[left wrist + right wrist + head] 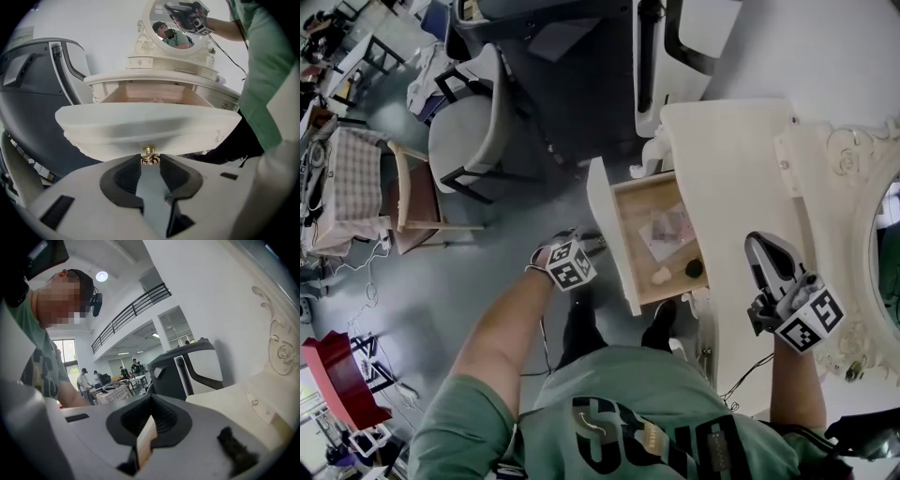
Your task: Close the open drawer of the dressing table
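The cream dressing table [741, 178] stands at the right of the head view, its drawer [630, 211] pulled out to the left. The curved drawer front [140, 124] fills the left gripper view, and its small brass knob [149, 152] sits right between the jaw tips. My left gripper [150, 158] is shut on that knob, with a pad tight against each side; in the head view it [589, 247] meets the drawer front [607, 234]. My right gripper [761, 248] hovers over the table top with its jaws together and nothing in them [151, 403].
The drawer holds a paper [667, 232], a dark round thing [695, 268] and a white lump [661, 275]. An ornate mirror frame [853, 159] backs the table. A grey chair [469, 131], a wooden chair [403, 202] and a red stool [337, 375] stand to the left.
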